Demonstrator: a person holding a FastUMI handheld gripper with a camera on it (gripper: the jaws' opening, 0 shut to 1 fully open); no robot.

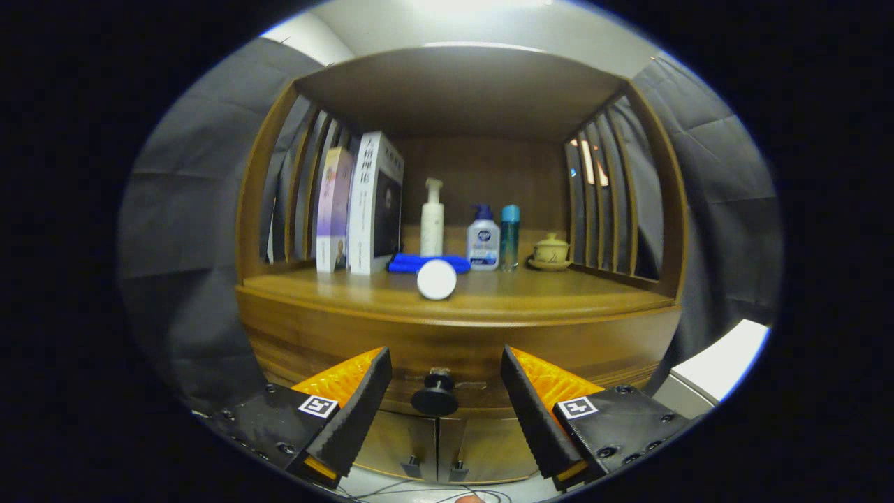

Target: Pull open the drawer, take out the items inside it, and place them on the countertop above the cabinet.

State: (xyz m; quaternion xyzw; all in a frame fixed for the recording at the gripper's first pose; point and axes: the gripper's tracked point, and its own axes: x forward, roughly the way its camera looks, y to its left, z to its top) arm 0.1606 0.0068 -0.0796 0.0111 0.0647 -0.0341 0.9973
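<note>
Big wood cabinet (461, 328) w/ a shelf nook on top. Its countertop (559, 293) is shiny brown, w/ slatted sides left & right.

The drawer (461, 356) sits just under the countertop & it's closed. Its round dark knob (434, 397) is right between the two fingers, a bit ahead of them, not touched.

The gripper (445, 402) is wide open, fingers far apart, holding nothing. Below the drawer are two small doors (436, 447) w/ little handles.

On the countertop, big to small:
- two books (360, 206) standing up at the left, leaning on the slats
- a flat blue cloth (426, 263) beside the books
- a tall white pump bottle (432, 220) behind the cloth
- a clear pump bottle w/ blue top (483, 239) next to it
- a thin teal bottle (510, 236) just right of that
- a little lidded cup on a saucer (551, 251) at the right, near the slats
- a white round thing (436, 279) near the front edge, in front of the cloth; can't tell what it is.
</note>
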